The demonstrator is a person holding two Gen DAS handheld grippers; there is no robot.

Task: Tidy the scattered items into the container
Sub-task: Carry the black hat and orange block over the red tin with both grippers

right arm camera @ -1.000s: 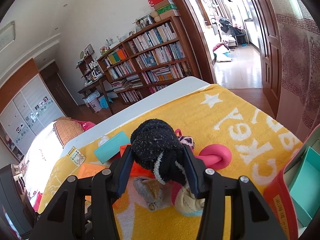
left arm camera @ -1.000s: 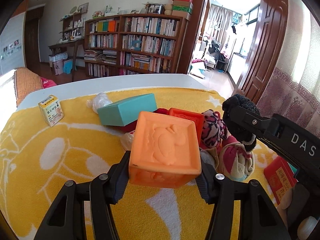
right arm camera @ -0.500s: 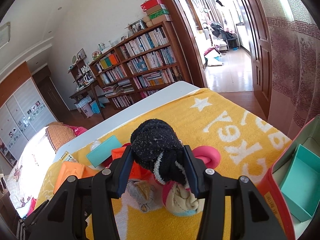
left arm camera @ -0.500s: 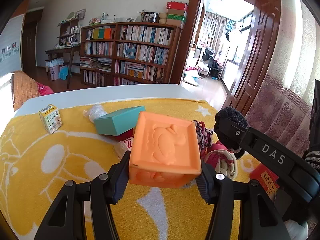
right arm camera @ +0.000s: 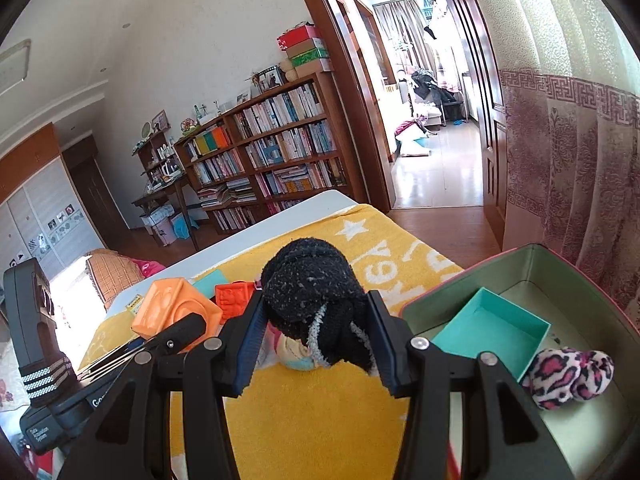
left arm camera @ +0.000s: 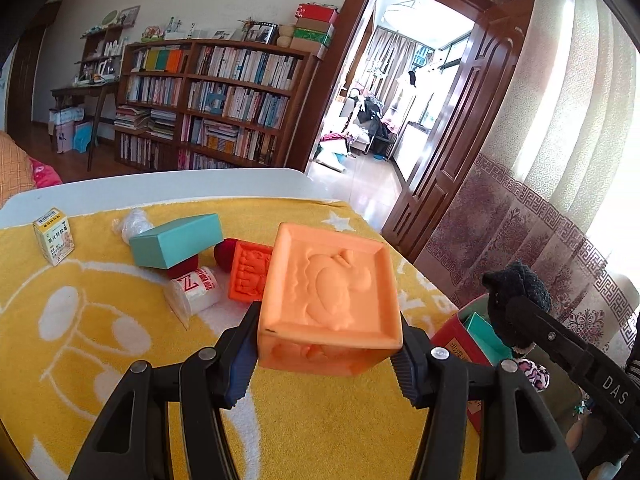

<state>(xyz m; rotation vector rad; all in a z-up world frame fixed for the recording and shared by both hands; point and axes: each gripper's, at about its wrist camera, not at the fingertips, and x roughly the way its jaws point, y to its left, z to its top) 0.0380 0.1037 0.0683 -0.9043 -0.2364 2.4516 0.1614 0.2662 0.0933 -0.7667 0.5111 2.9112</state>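
My left gripper (left arm camera: 326, 354) is shut on a large orange embossed block (left arm camera: 330, 300), held above the yellow towel. My right gripper (right arm camera: 316, 344) is shut on a black rolled sock (right arm camera: 316, 300), close to the left rim of the red container (right arm camera: 580, 360). The container holds an open teal box (right arm camera: 492, 328) and a leopard-print sock (right arm camera: 568, 376). In the left wrist view the container (left arm camera: 460, 336) lies right of the block, with the black sock (left arm camera: 516, 288) above it. A pastel sock roll (right arm camera: 294, 354) lies on the towel under my right gripper.
On the towel lie a teal box (left arm camera: 176, 240), a smaller orange block (left arm camera: 250, 276), a white packet (left arm camera: 192, 290), a dark red object (left arm camera: 226, 254), a clear bag (left arm camera: 134, 222) and a small yellow carton (left arm camera: 54, 236). The table edge and a doorway lie beyond.
Both grippers moved right toward the container with their loads. The red container with the teal box and leopard sock has come fully into the right wrist view.
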